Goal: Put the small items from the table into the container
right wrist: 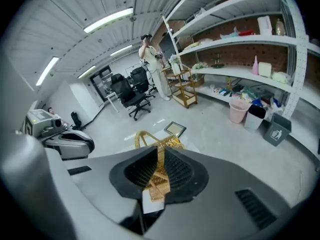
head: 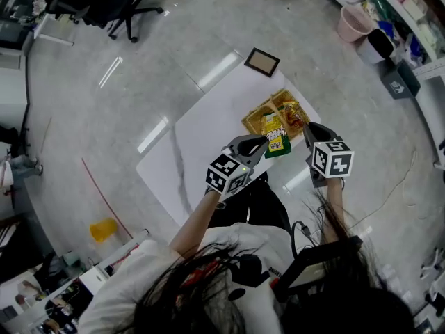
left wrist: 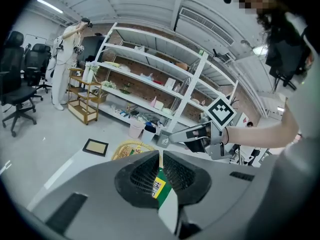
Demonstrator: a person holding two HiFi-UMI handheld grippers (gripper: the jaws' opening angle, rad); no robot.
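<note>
A gold woven basket [head: 254, 122] stands on the white table [head: 208, 127] with a few snack packets in it. My left gripper [head: 263, 143] is shut on a yellow and green packet [head: 276, 138], which hangs just over the basket's near edge. In the left gripper view the packet [left wrist: 160, 188] is pinched between the jaws [left wrist: 160, 156]. My right gripper [head: 309, 132] is at the basket's right side. It [right wrist: 161, 151] is shut on the basket's woven handle strap [right wrist: 159, 181], with the basket [right wrist: 172, 142] below it.
A small framed picture [head: 262, 62] lies at the table's far corner. Past the table are a pink bin [head: 354, 23], a dark bin [head: 381, 43] and shelving. An office chair [head: 115, 2] stands far left. A person stands by distant shelves [left wrist: 64, 66].
</note>
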